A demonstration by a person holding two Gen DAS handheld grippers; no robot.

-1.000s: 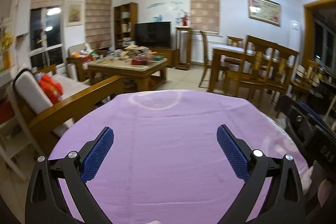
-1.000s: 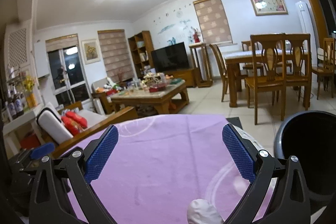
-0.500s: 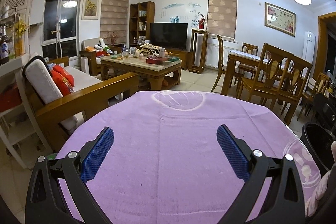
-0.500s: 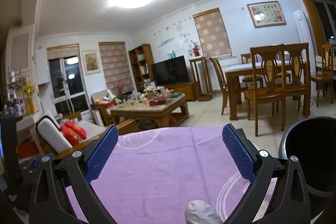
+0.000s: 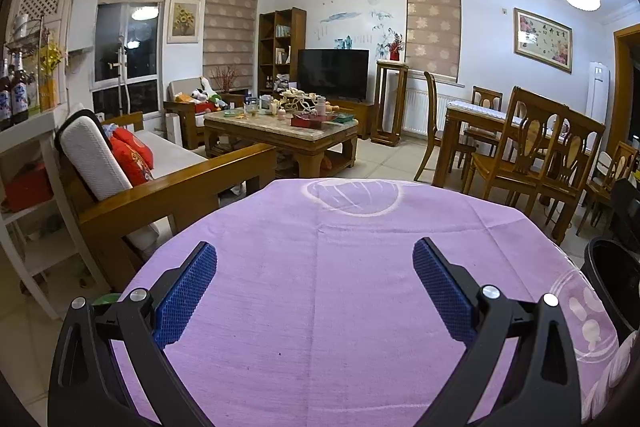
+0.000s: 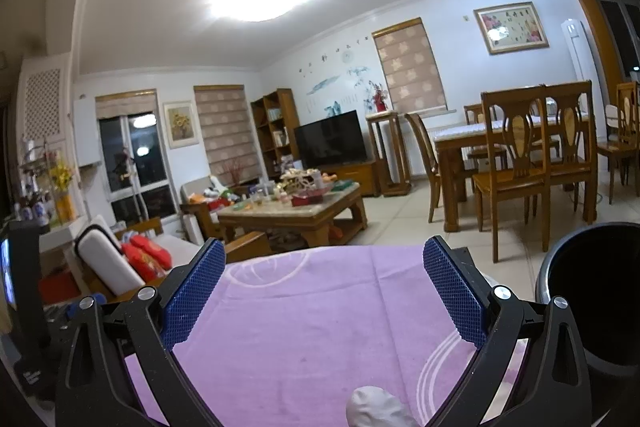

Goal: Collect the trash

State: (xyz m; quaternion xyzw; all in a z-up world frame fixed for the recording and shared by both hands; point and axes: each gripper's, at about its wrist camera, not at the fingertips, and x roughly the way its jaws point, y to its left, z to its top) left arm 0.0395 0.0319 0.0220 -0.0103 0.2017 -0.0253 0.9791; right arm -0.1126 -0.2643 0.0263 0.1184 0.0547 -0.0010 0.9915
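One crumpled white wad [image 6: 376, 407] lies at six o'clock between our right gripper [image 6: 320, 291]'s spread jaws on the purple desk [image 6: 320, 327]; it looks light and soft, best pinched across its middle. Left gripper [image 5: 314, 283] gapes empty; bin [image 6: 600, 299] at three o'clock.

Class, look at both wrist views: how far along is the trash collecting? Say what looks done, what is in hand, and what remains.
Done: nothing visibly; the black bin looks dark inside, contents unreadable.
In hand: nothing. The left gripper and right gripper are both open and empty above the purple tablecloth.
Left: the crumpled white wad lies on the cloth below the right gripper, not yet picked up and binned.
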